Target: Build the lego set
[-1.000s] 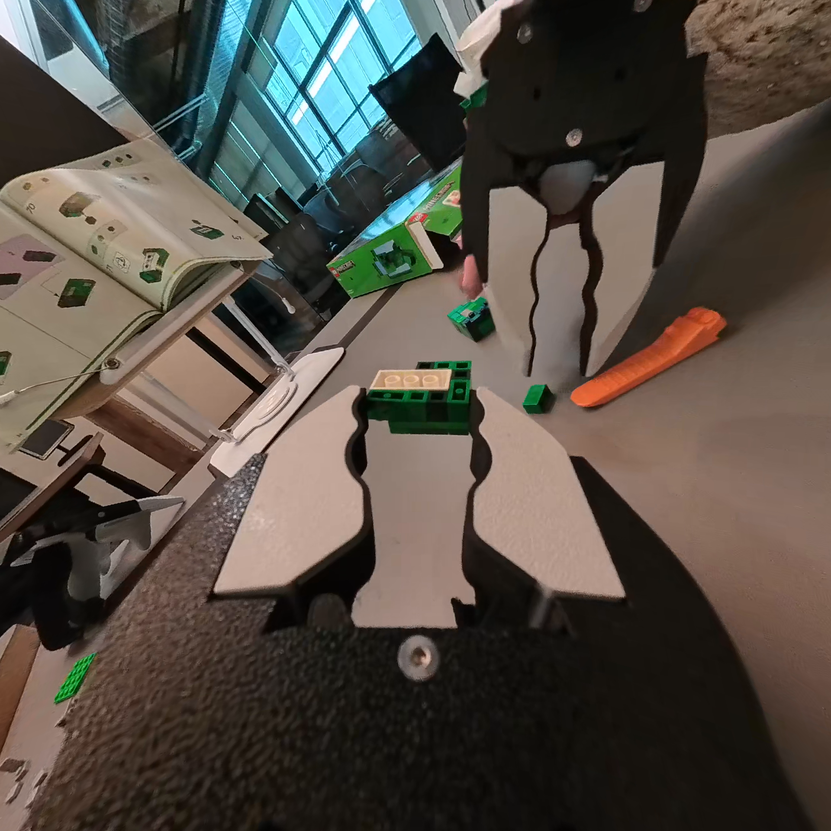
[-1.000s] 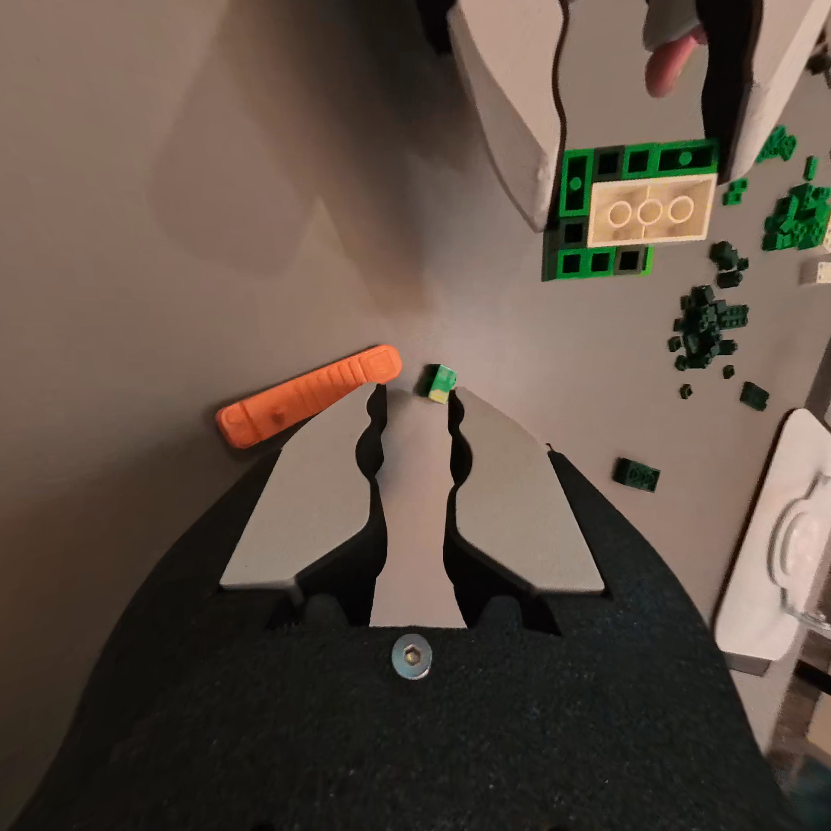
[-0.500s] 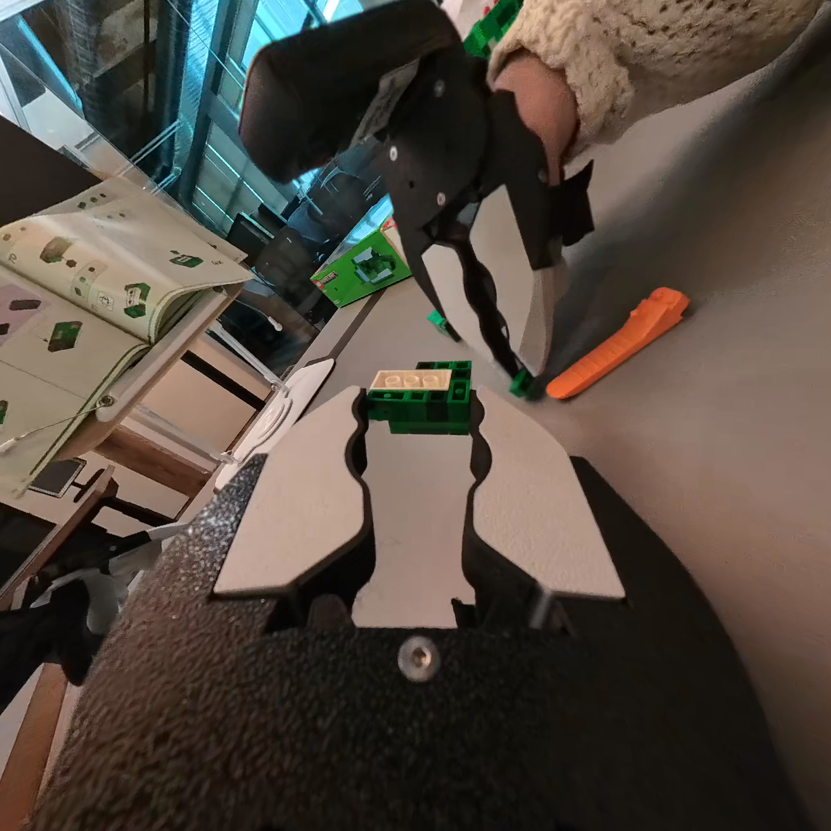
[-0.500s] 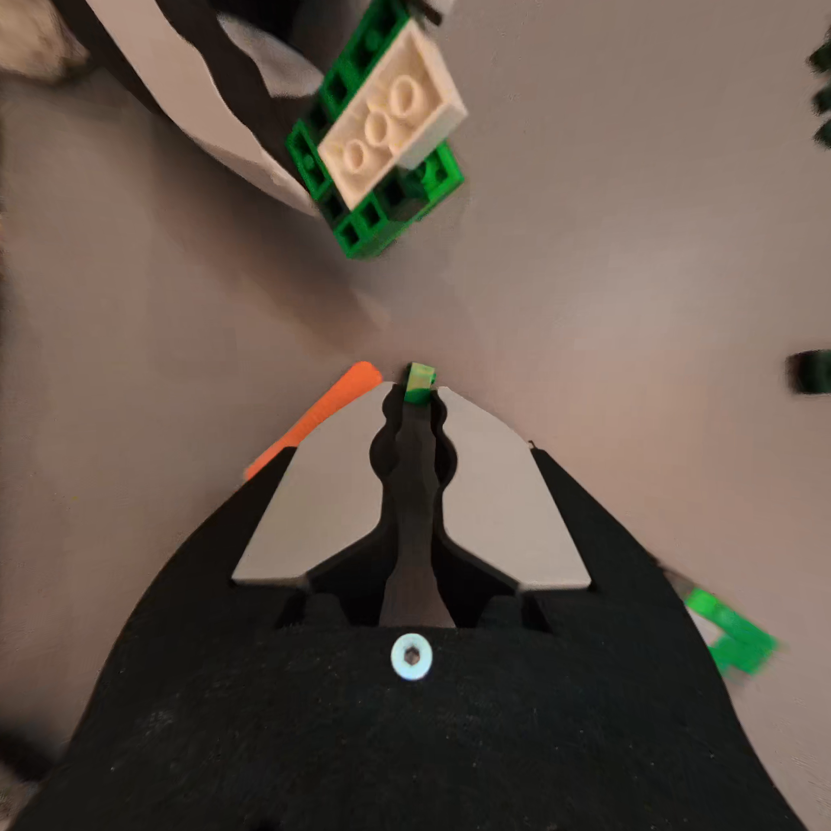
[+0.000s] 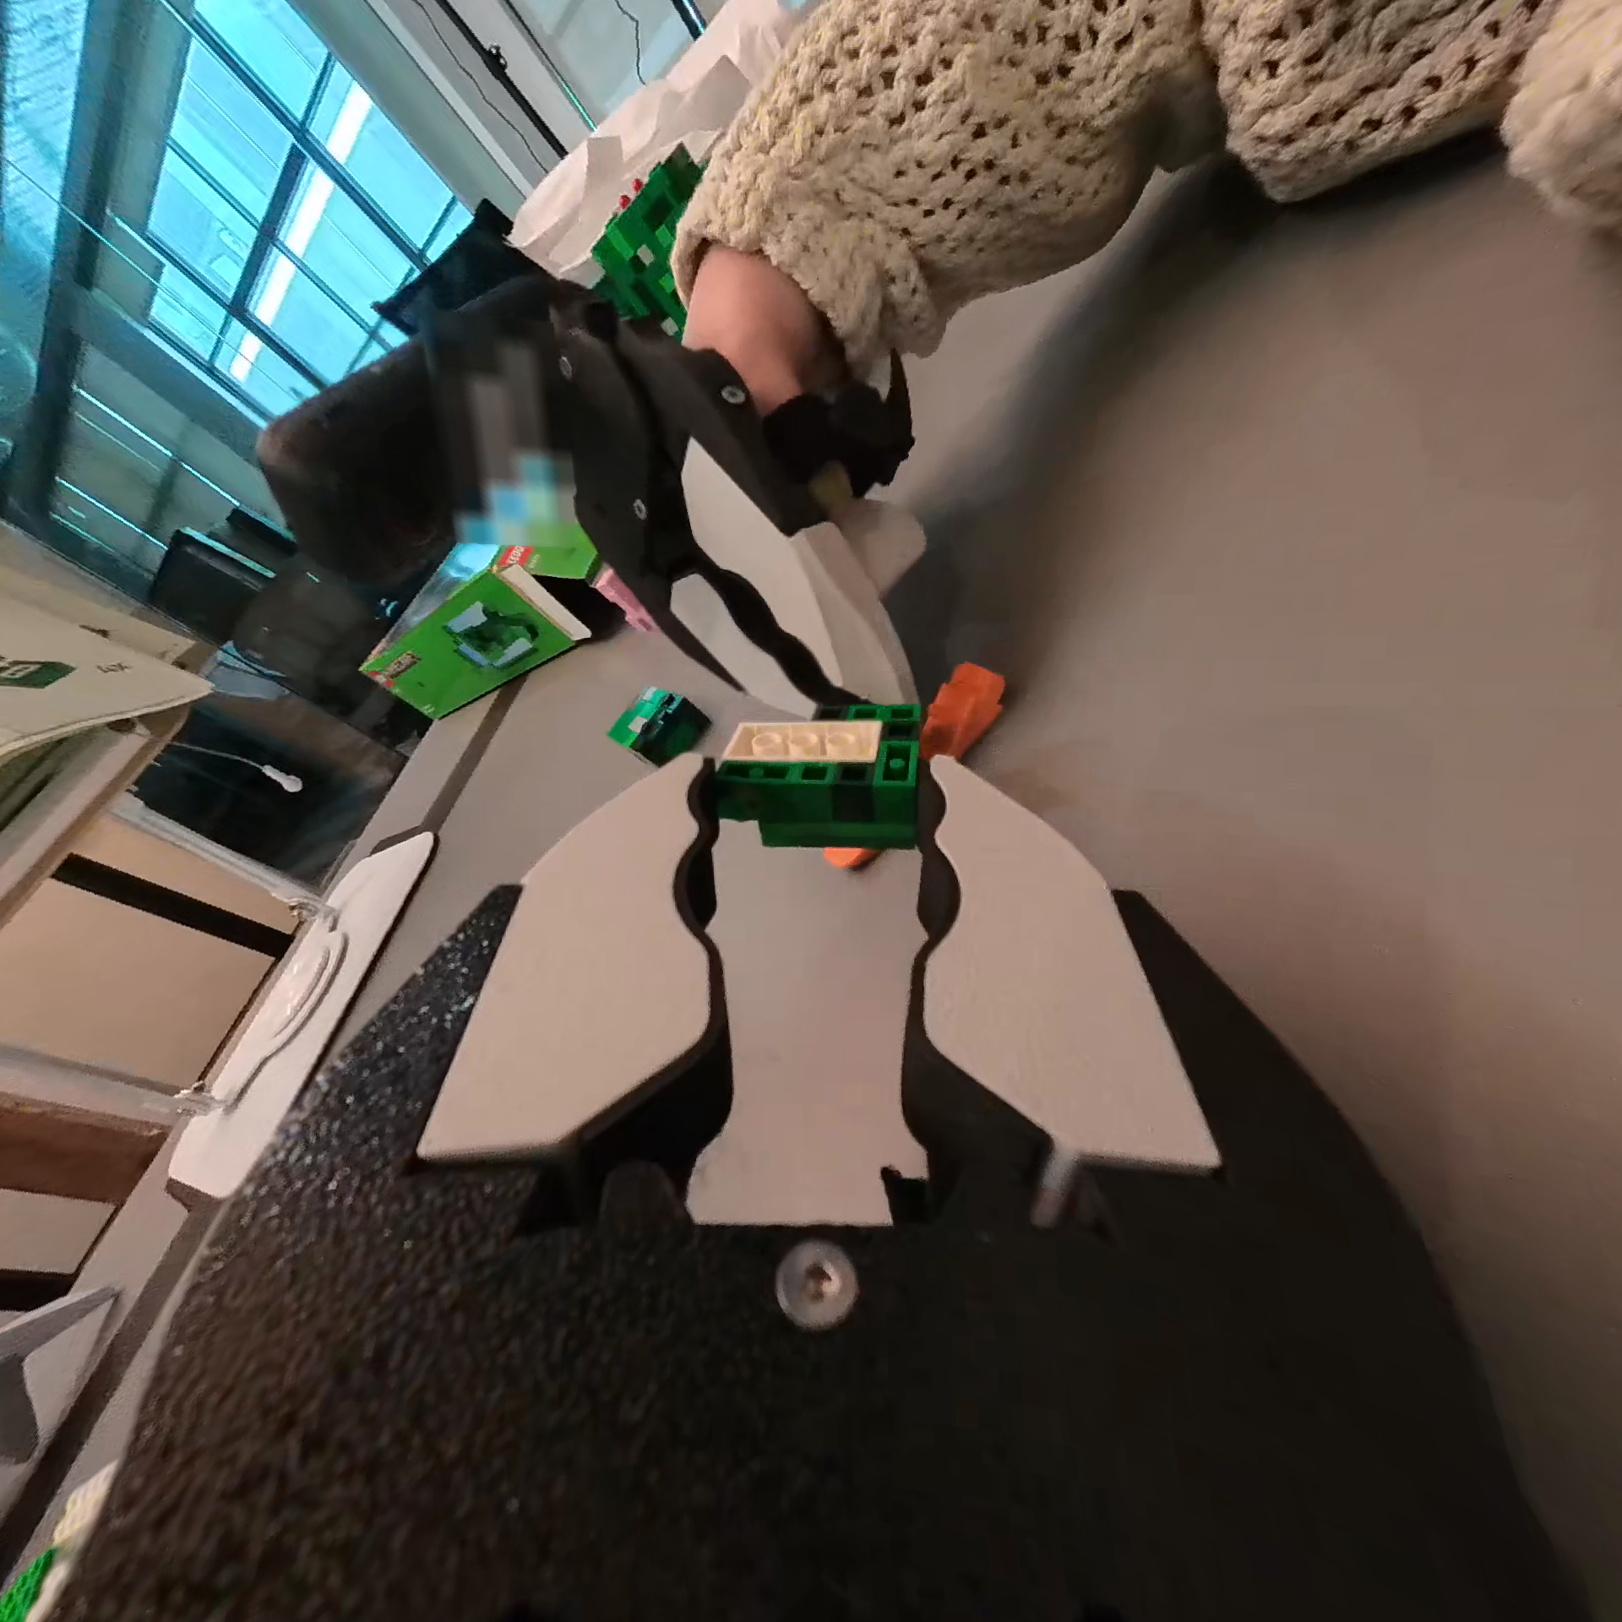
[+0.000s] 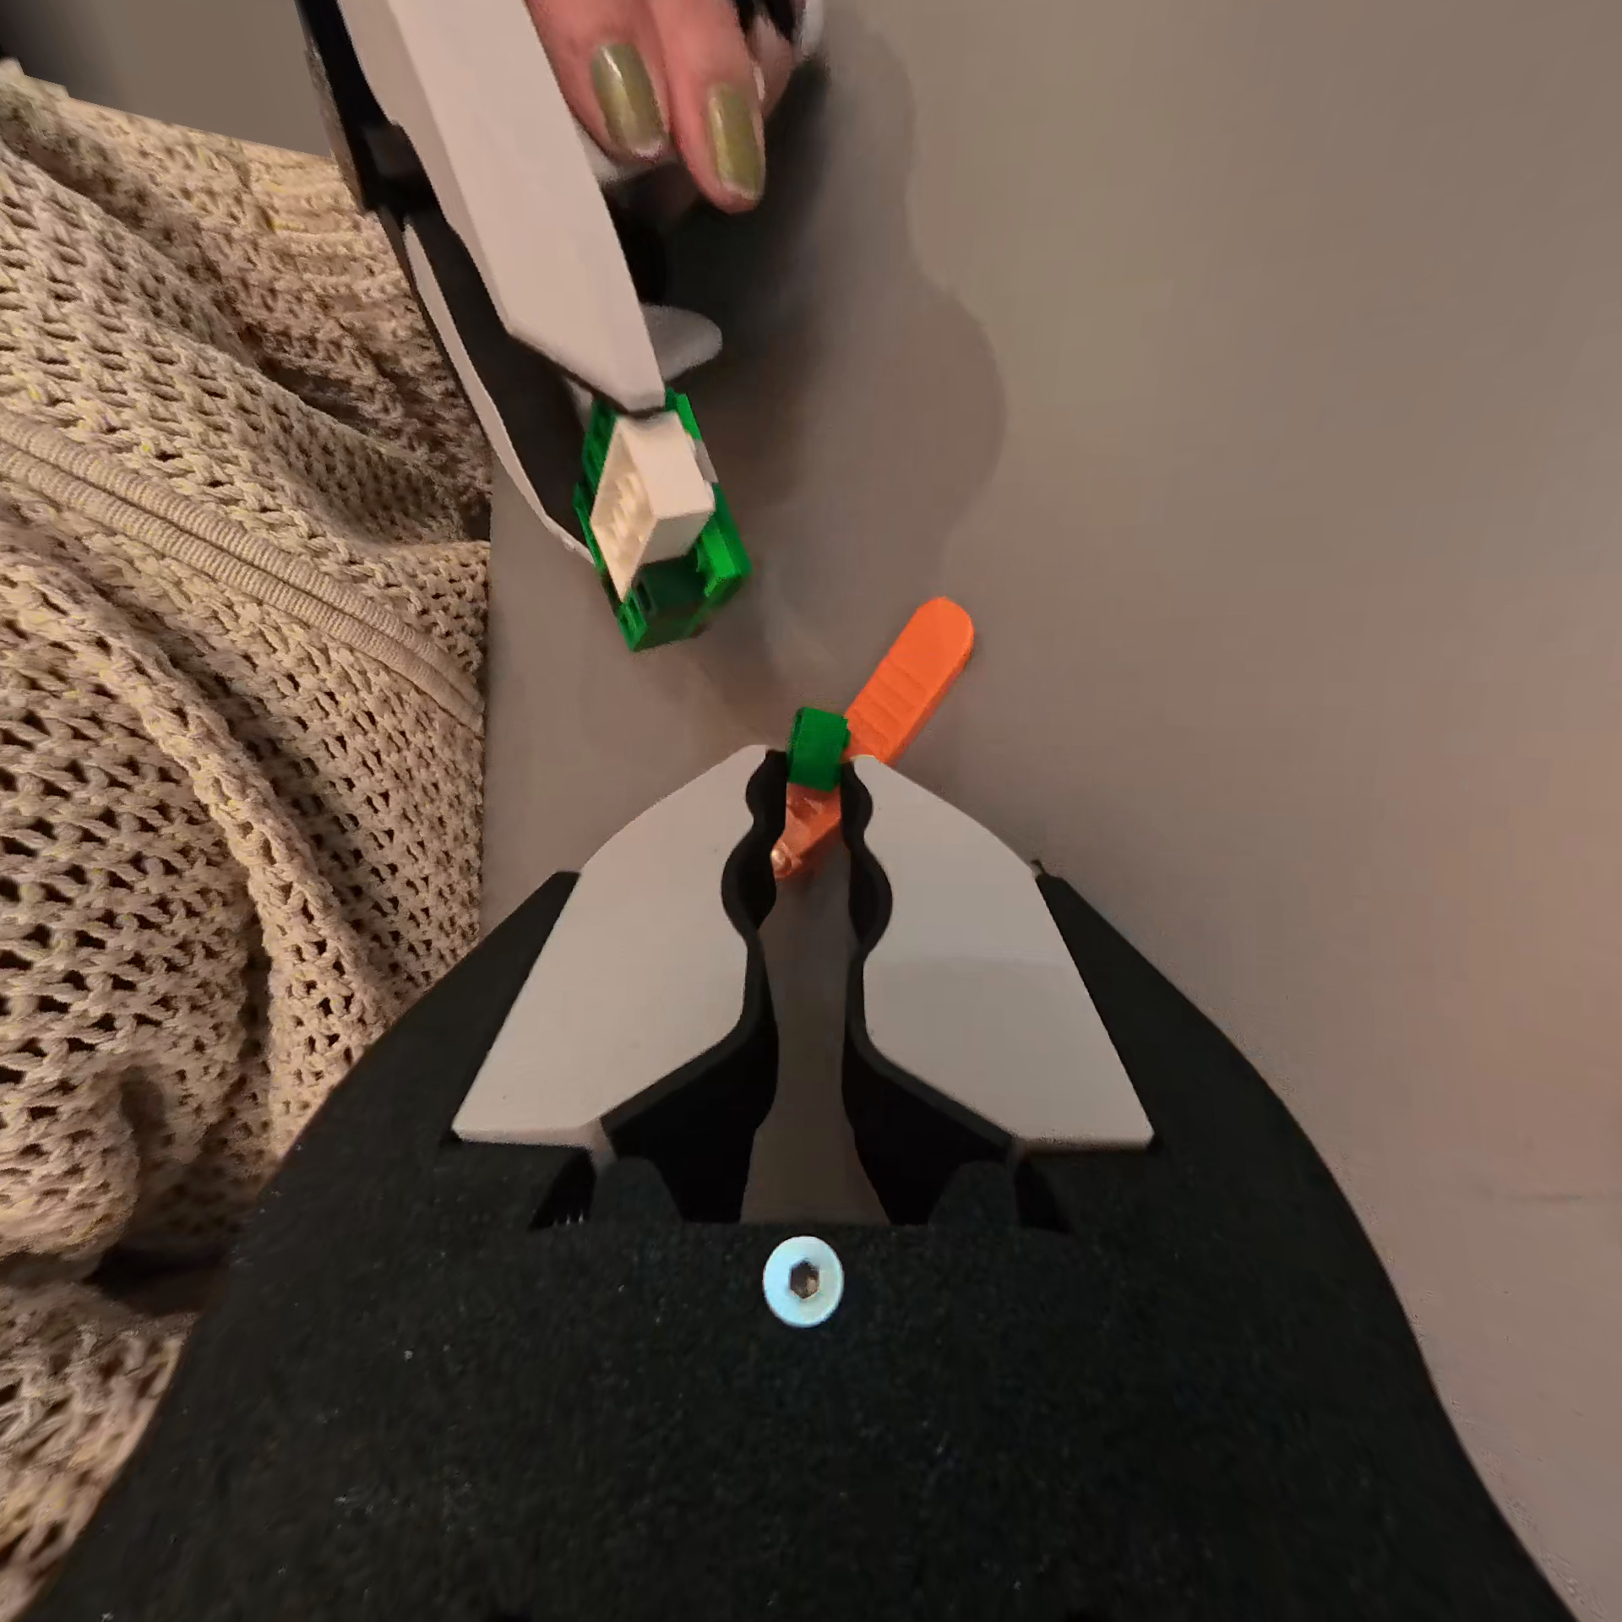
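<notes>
The left tongs [image 5: 816, 794] clamp a small green assembly [image 5: 821, 794] topped with a cream brick [image 5: 803, 742], holding it off the grey counter [image 5: 1273, 702], one tong on either side of the block. The build so far is only a few layers of green bricks with that one pale piece seated on top.

In the right wrist view, the right tongs [image 6: 812, 764] are drawn narrow on a single small green brick [image 6: 818, 746], pinched right at the tips. The assembly hangs up and to the left of it, apart from it, so this piece is in hand but not yet pressed on. That looks like the step under way: bring the little brick across and seat it on the block.

An orange brick separator [image 6: 908, 680] lies on the counter just beyond the right tongs. In the left wrist view, farther off, a small green sub-build [image 5: 658, 724] sits on the counter, with the green set box [image 5: 478, 641] behind it, an instruction booklet [image 5: 79, 676] open at the far left, and a larger green build [image 5: 645, 246] partly hidden behind the knitted sleeve [image 5: 922, 158].

Judging by the small size of the held block, the set seems early to midway, with plenty of bricks left to fit.
</notes>
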